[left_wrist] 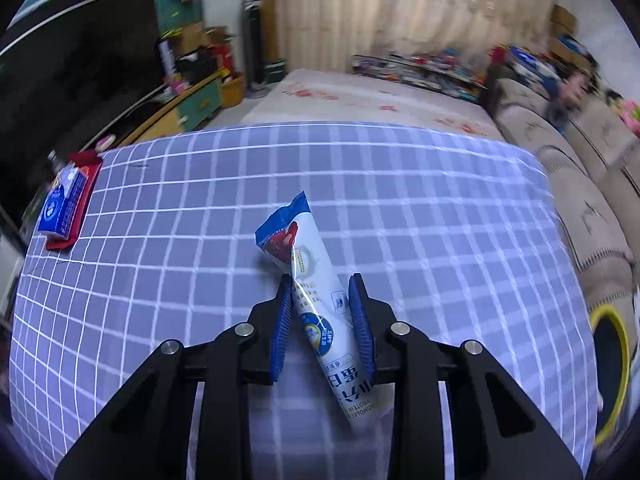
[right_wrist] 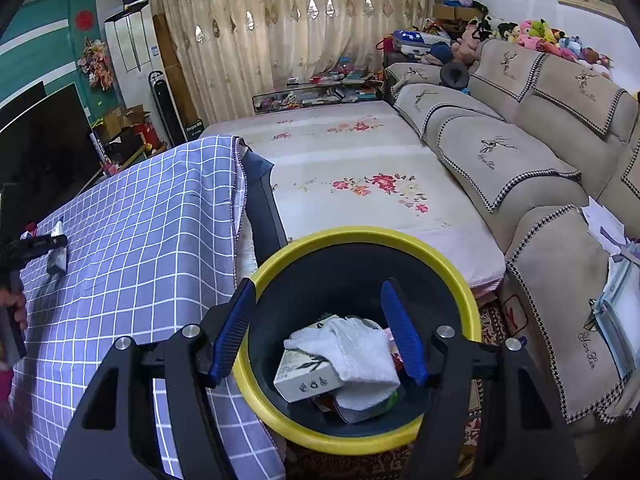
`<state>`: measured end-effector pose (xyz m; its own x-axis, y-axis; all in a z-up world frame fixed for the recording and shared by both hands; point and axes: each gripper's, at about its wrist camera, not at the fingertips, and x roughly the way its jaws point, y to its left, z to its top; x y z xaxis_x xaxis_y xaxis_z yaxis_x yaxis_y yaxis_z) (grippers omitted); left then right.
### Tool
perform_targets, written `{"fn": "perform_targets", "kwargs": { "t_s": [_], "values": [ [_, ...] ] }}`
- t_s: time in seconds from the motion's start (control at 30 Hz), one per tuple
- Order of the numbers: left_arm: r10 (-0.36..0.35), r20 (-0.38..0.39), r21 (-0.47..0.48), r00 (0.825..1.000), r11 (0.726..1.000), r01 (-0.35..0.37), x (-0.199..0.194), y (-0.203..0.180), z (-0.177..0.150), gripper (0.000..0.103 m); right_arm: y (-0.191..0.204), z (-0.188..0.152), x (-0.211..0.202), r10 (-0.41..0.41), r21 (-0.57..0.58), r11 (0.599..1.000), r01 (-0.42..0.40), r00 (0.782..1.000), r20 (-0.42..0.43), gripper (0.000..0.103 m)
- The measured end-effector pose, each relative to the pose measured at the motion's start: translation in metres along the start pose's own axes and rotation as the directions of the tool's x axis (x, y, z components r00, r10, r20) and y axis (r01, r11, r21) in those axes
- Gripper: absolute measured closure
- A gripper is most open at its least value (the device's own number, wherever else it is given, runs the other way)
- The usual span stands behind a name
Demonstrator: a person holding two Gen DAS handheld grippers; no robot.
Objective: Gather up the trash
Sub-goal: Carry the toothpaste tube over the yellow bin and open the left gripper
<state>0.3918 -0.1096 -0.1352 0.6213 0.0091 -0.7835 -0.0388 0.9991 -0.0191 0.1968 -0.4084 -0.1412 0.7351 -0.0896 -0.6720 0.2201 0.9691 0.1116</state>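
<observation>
The white and blue snack wrapper (left_wrist: 316, 300) sits between the blue fingers (left_wrist: 282, 320) of the left gripper (left_wrist: 321, 286), slanting from upper left to lower right; its torn top points away over the checked cloth of the bench (left_wrist: 400, 200) and its printed end runs back toward the camera. Both pads appear to press on its sides, so I read it as gripped. In the right wrist view the same wrapper (right_wrist: 56, 254) shows small at the far left, seemingly raised a little off the cloth, though that is hard to tell.

The step in hand looks like the pick-up of this piece of trash, with the carry to the bin not yet made. The black bin with the yellow rim (right_wrist: 360, 236) stands just off the bench's edge, already holding a white cloth and a small carton (right_wrist: 306, 376). The right gripper (right_wrist: 318, 294) hangs over its mouth, fingers apart and empty.

Next, the left hand has to swing the wrapper across to the bin and release only once it is over the opening; the right gripper may need to clear out of the way. A blue carton (left_wrist: 62, 206) on a red pouch (left_wrist: 82, 196) waits at the bench's far left corner.
</observation>
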Motion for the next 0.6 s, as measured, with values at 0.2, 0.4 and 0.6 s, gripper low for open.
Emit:
{"fn": "perform_targets", "kwargs": {
  "t_s": [0.2, 0.4, 0.6],
  "values": [
    [-0.098, 0.036, 0.125, 0.994, 0.988, 0.093, -0.053, -0.052, -0.032, 0.074, -0.015, -0.008, -0.018, -0.008, 0.031, 1.0, 0.007, 1.0, 0.026, 0.041],
    [-0.213, 0.051, 0.254, 0.976, 0.948, 0.194, -0.099, -0.116, -0.051, 0.074, -0.035, -0.015, -0.036, -0.023, 0.059, 0.998, 0.019, 0.998, 0.052, 0.041],
    [-0.326, 0.02, 0.355, 0.945, 0.886, 0.298, -0.128, -0.186, -0.061, 0.074, -0.06, -0.025, -0.047, -0.045, 0.1, 0.994, 0.039, 0.997, 0.061, 0.041]
  ]
}}
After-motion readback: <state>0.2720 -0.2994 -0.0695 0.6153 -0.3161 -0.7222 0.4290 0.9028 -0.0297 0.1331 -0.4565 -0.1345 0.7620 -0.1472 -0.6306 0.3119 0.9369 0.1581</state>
